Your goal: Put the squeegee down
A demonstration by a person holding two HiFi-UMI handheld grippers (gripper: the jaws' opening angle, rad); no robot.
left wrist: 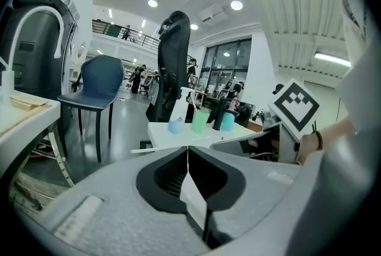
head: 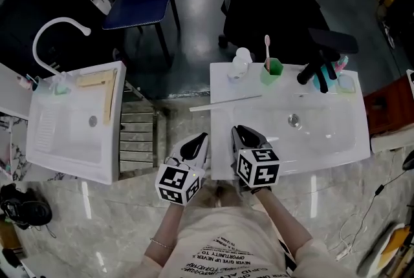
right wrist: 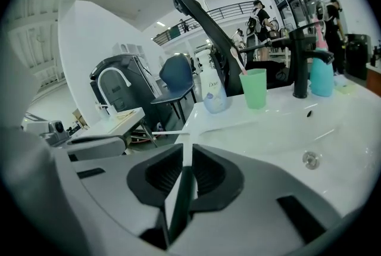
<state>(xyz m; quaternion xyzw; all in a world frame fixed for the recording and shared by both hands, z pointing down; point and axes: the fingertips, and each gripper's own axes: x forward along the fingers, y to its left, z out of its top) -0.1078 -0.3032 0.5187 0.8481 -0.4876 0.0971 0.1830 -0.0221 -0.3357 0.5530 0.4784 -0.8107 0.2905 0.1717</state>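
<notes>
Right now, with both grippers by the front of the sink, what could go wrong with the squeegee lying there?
1. The squeegee lies on the sink rim with its left end sticking out past the edge; a bump from the left gripper, nearby, could tip it off.
2. The green cup with the toothbrush and the white bottle stand just behind it; pushing it back might topple them.

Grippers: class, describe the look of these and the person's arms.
The left gripper and right gripper are light grey shells with black ribbed pads, each bearing a cube of black-and-white square markers. Bare forearms; a bracelet on the left wrist; cream printed T-shirt.
</notes>
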